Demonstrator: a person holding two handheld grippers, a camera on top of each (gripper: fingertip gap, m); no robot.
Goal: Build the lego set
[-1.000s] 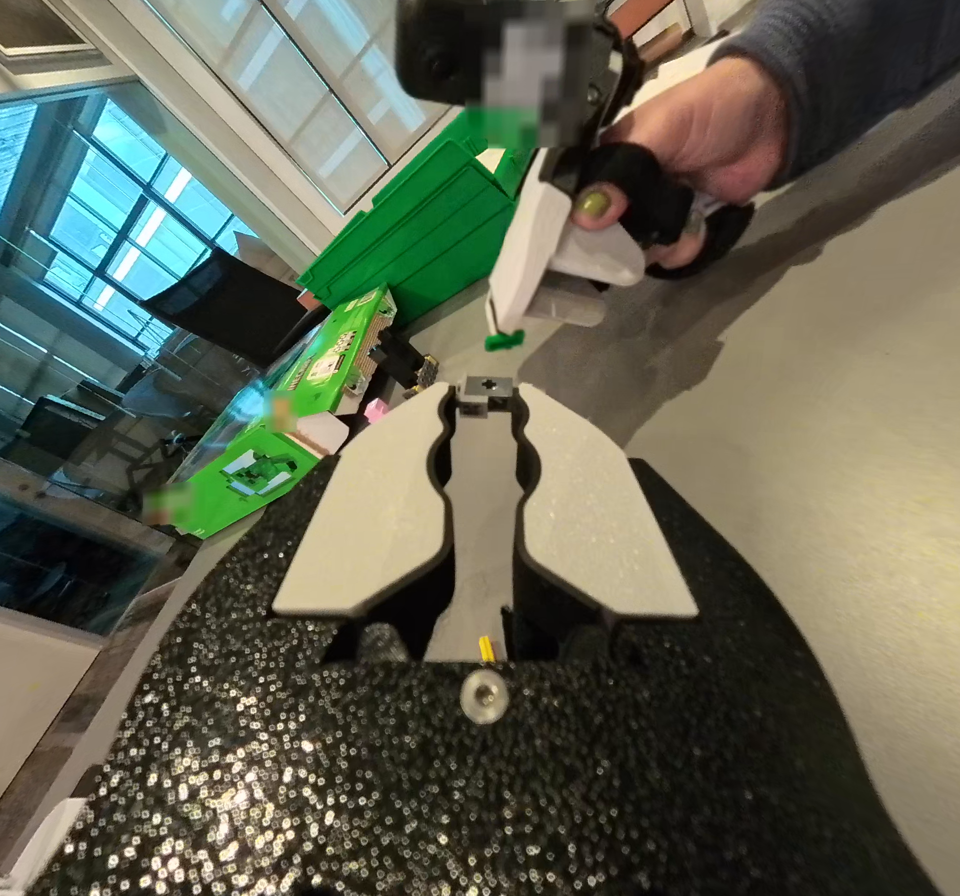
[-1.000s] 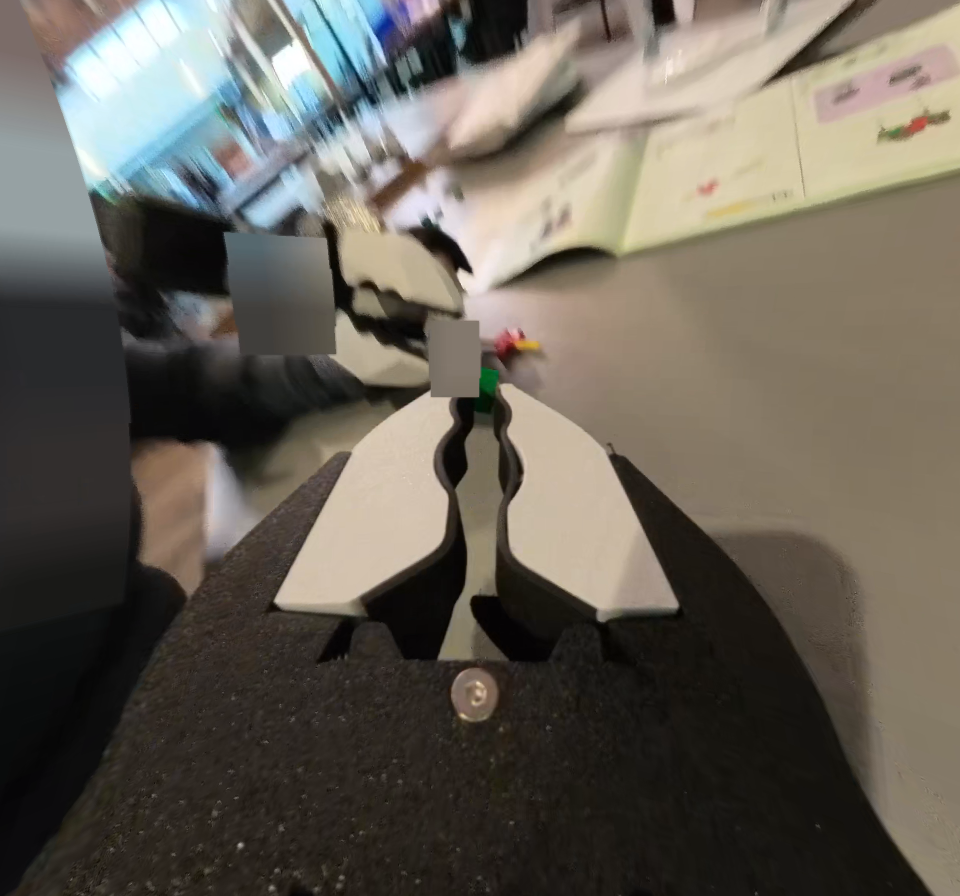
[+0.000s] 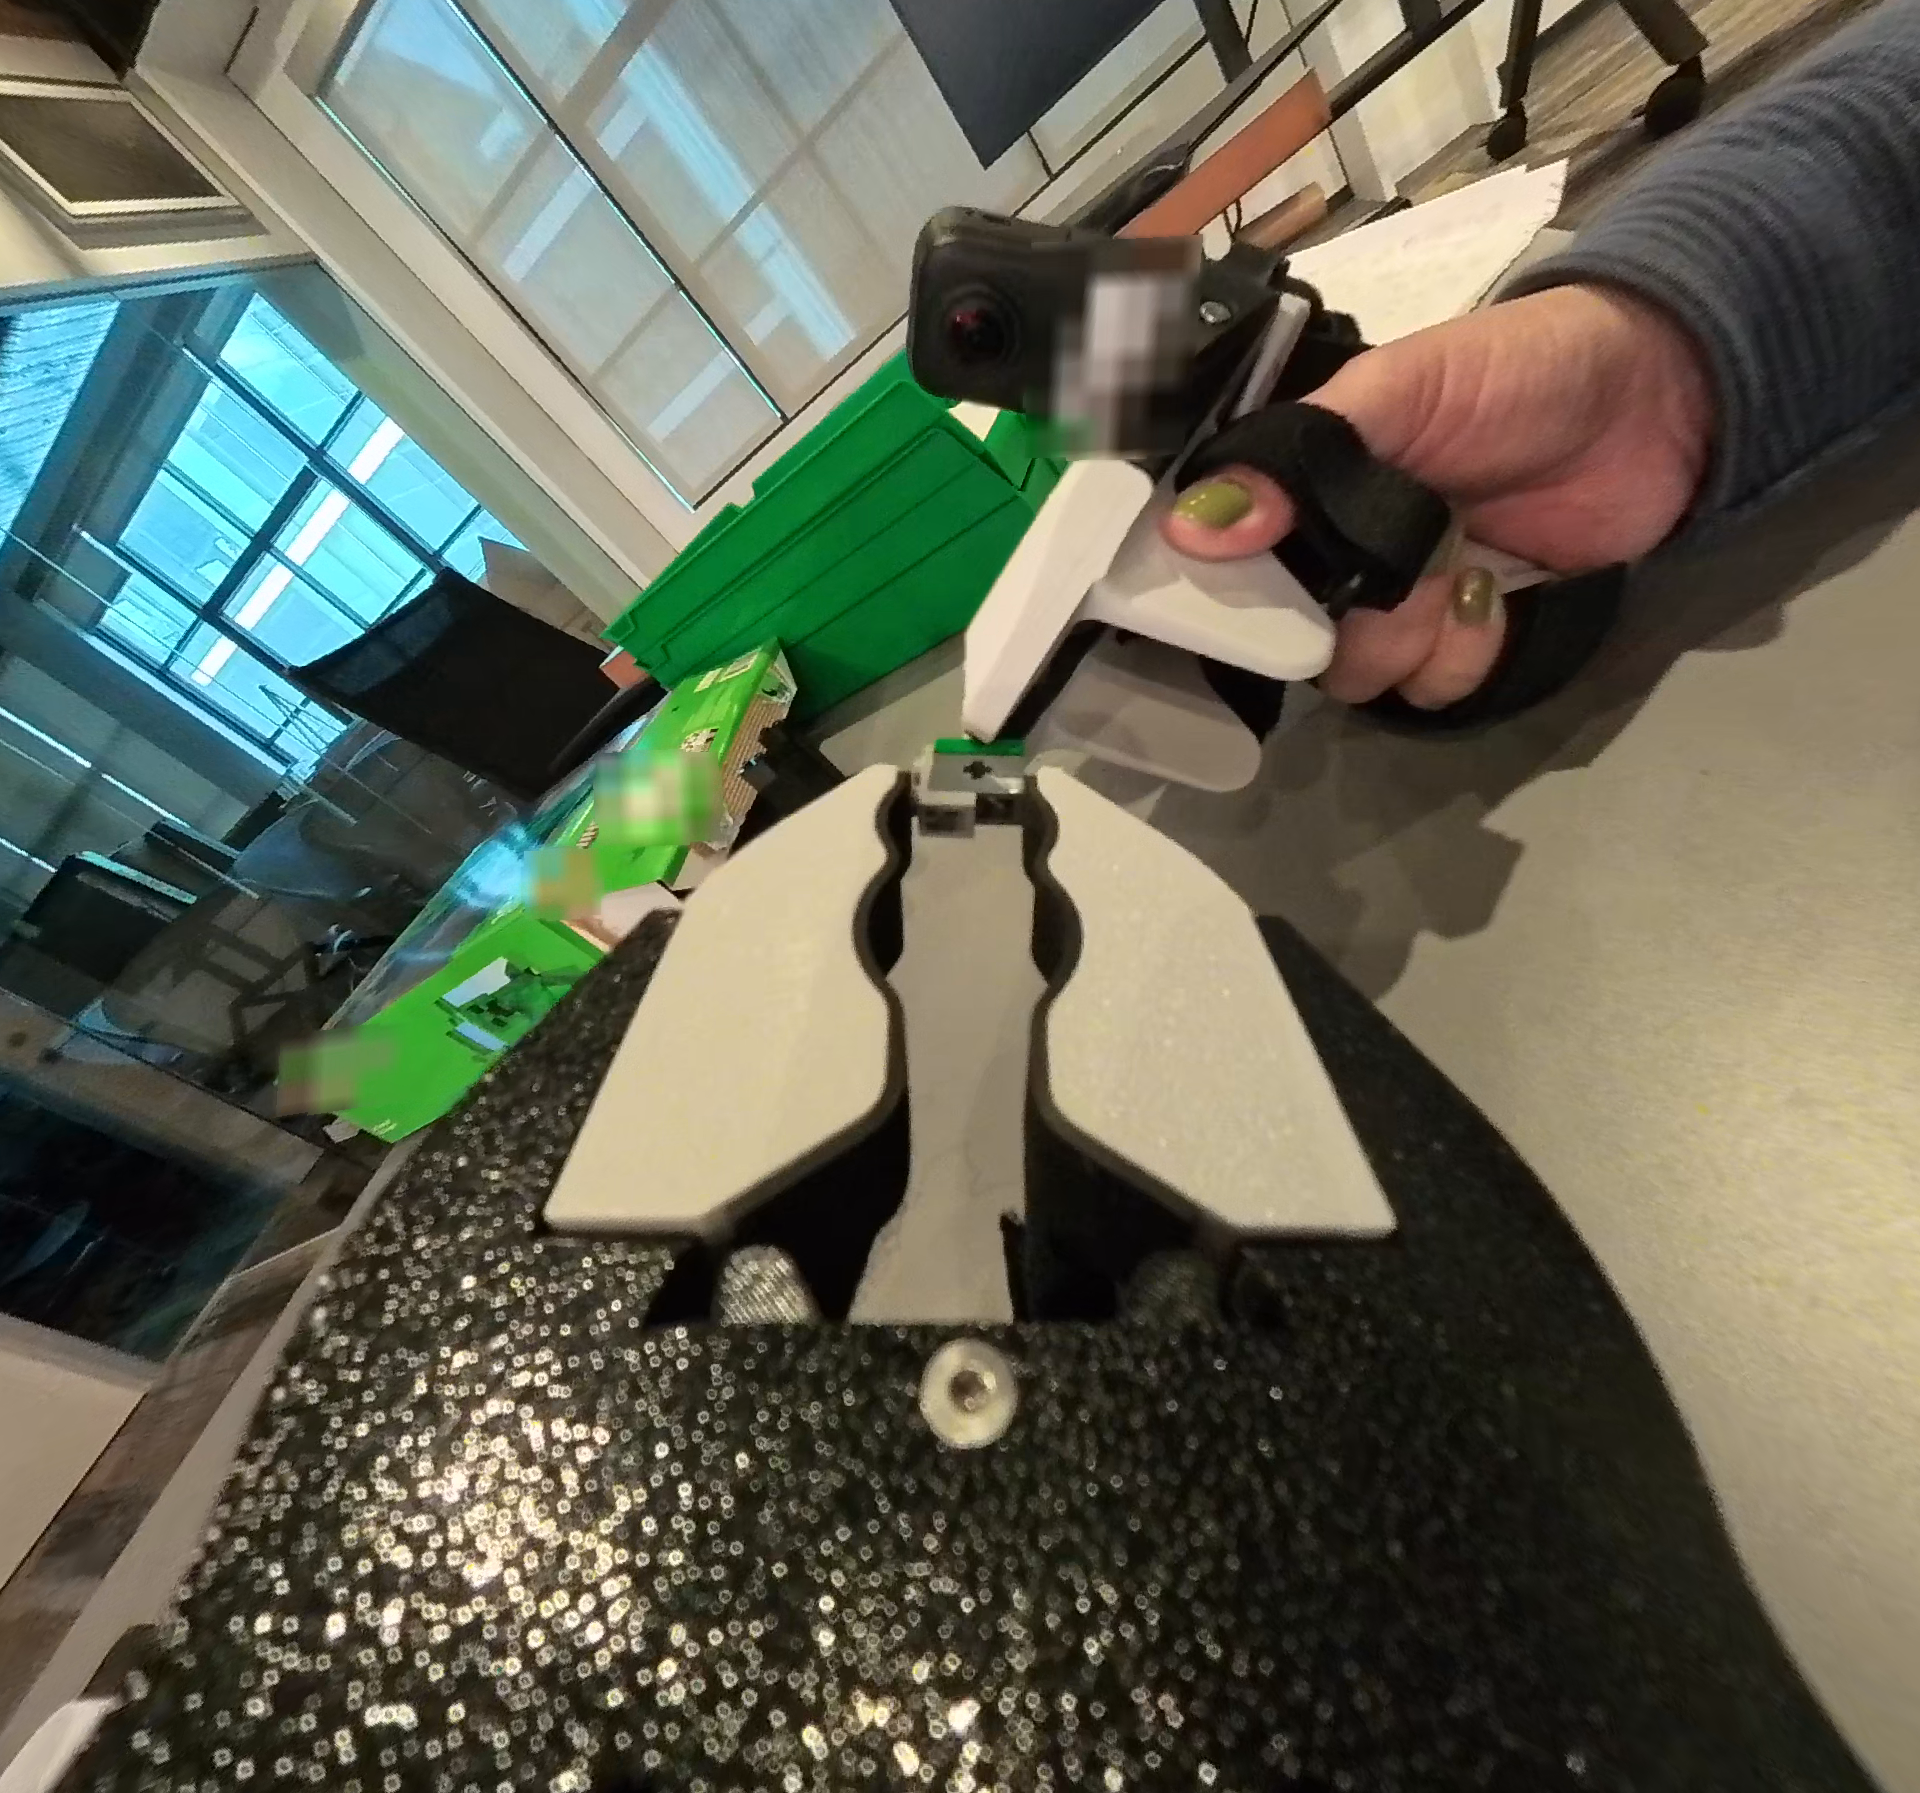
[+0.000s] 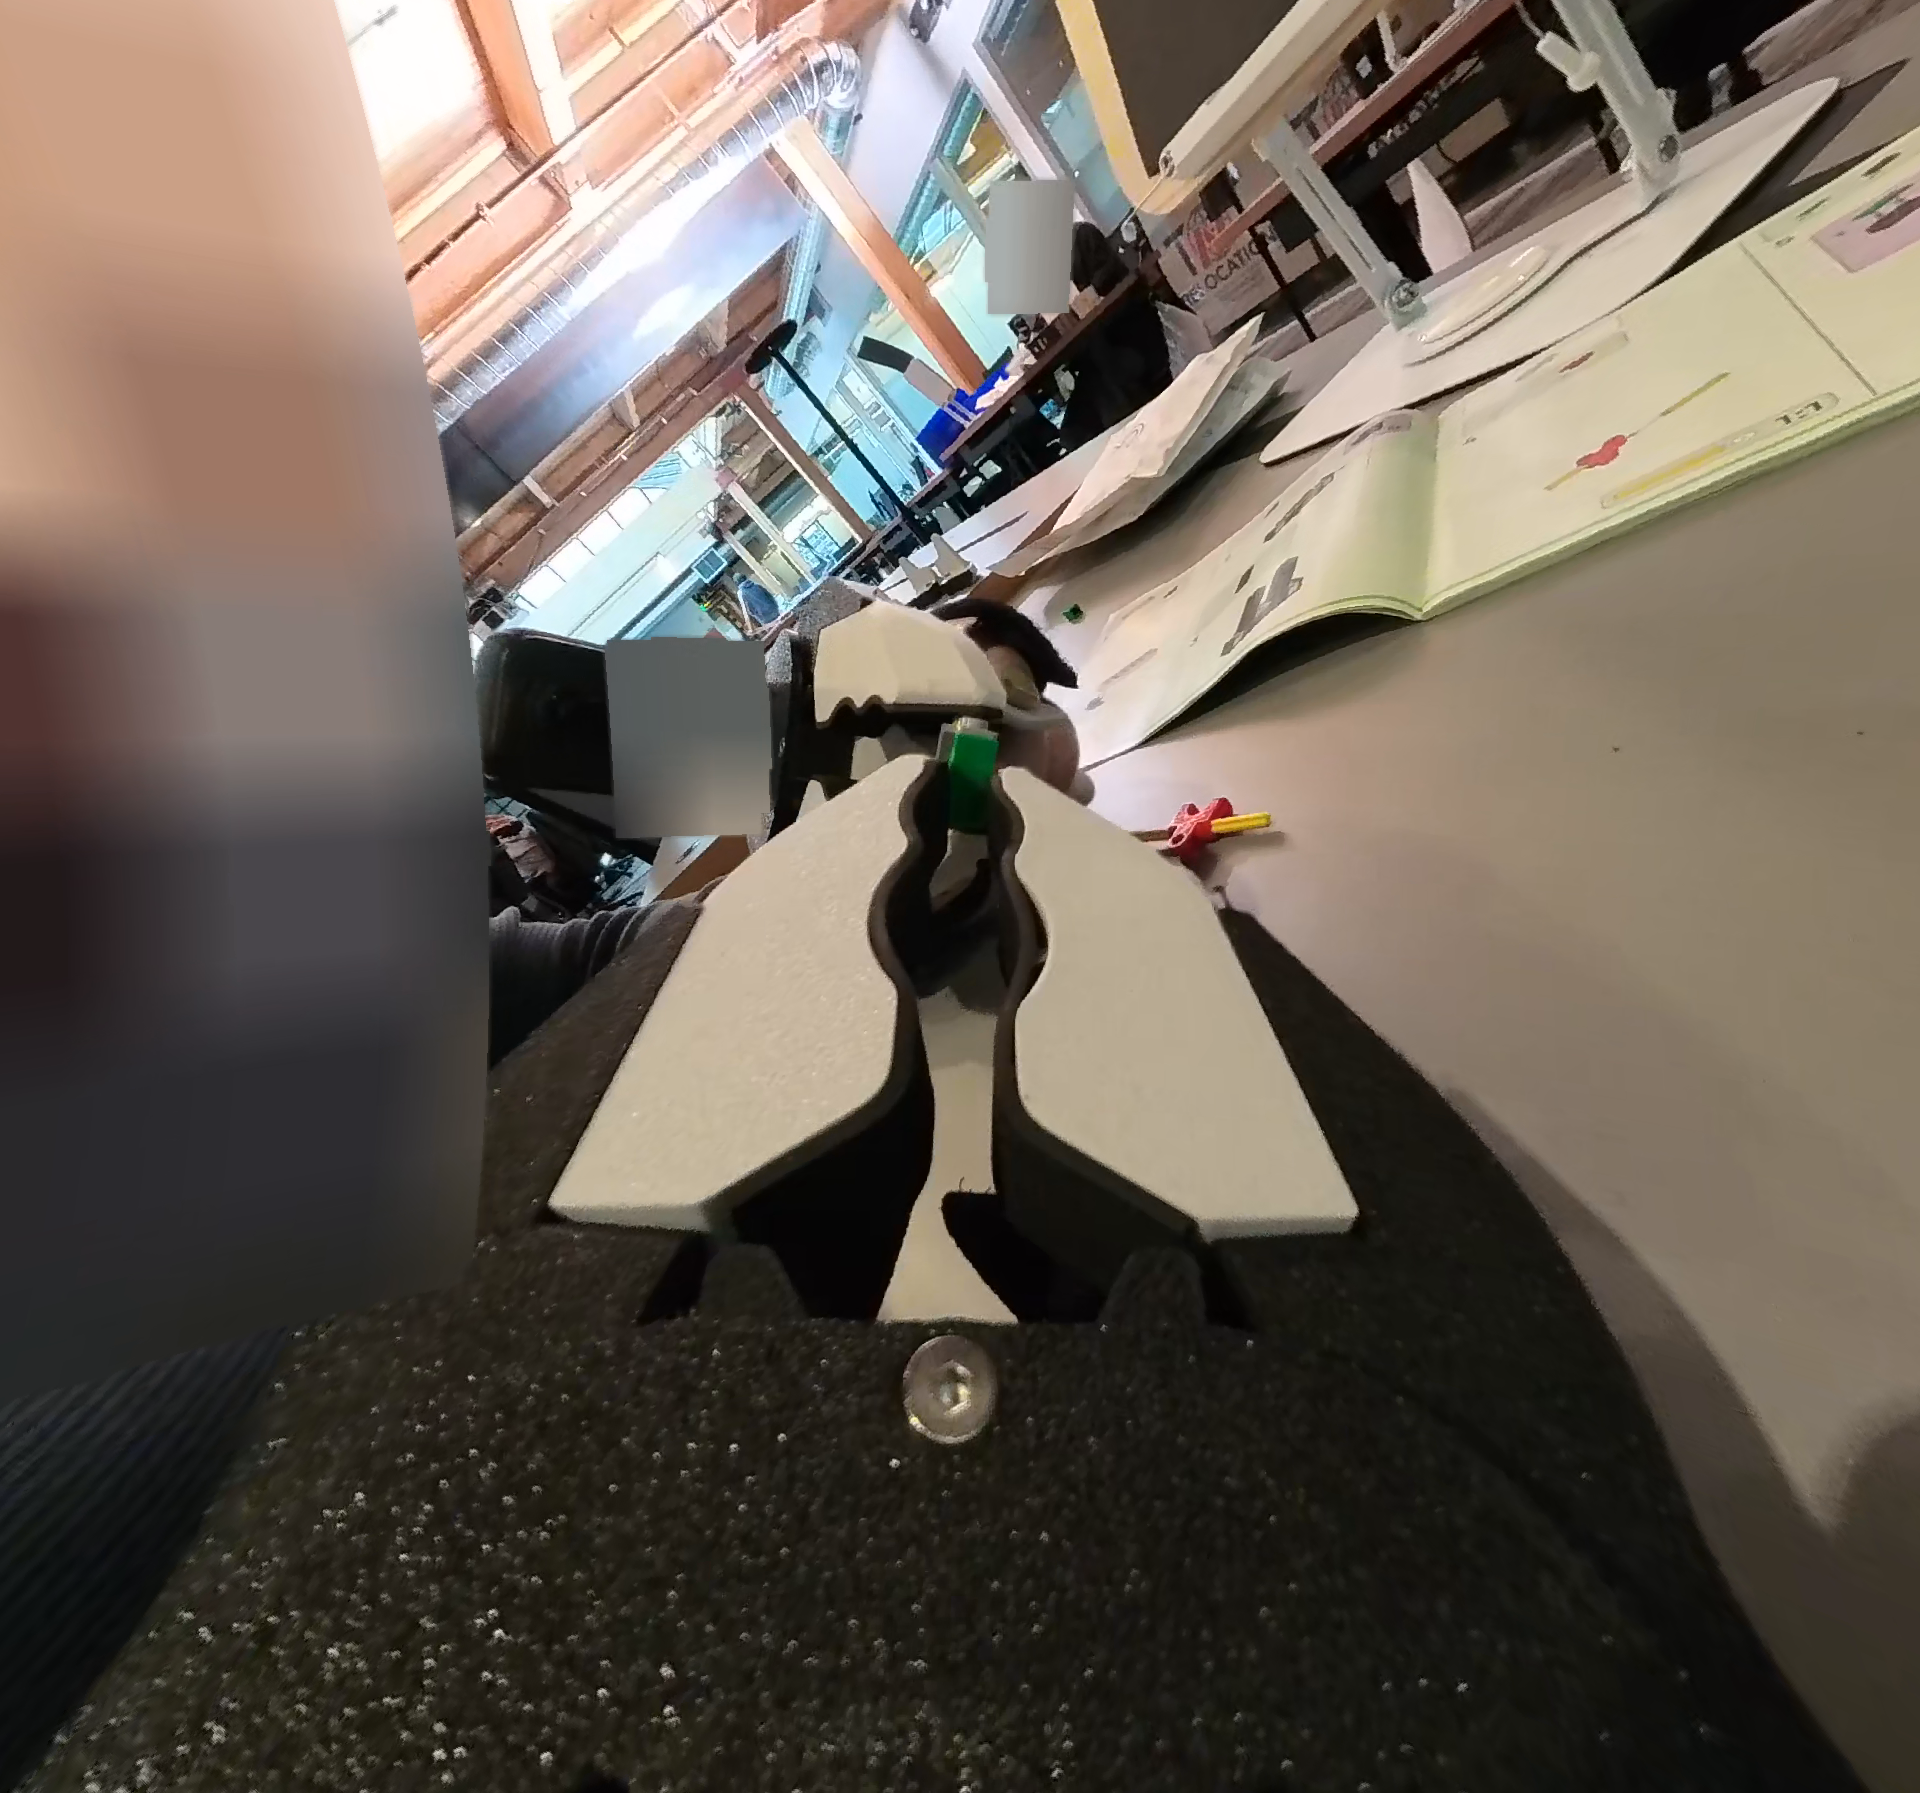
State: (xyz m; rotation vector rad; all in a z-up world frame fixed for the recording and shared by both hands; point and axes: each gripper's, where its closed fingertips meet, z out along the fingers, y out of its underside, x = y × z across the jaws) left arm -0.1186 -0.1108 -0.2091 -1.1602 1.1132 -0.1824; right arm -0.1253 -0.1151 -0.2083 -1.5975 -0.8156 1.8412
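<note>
Our left gripper (image 3: 971, 793) is clamped on a small grey lego block with a cross-shaped hole (image 3: 968, 775), held above the grey surface (image 3: 1558, 964). Our right gripper (image 4: 961, 787) pinches a small green lego piece (image 4: 971, 775) and presses it against the grey block's far side. A red-and-yellow lego piece (image 4: 1210, 824) lies on the surface near an open pale-green instruction booklet (image 4: 1507, 507).

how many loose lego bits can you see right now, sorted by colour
grey: 1, the grey piece pinched in the left gripper
green: 1, the green piece pinched in the right gripper
red: 1, the red piece lying on the table
yellow: 1, the yellow rod sticking out of the red piece
total: 4
</note>
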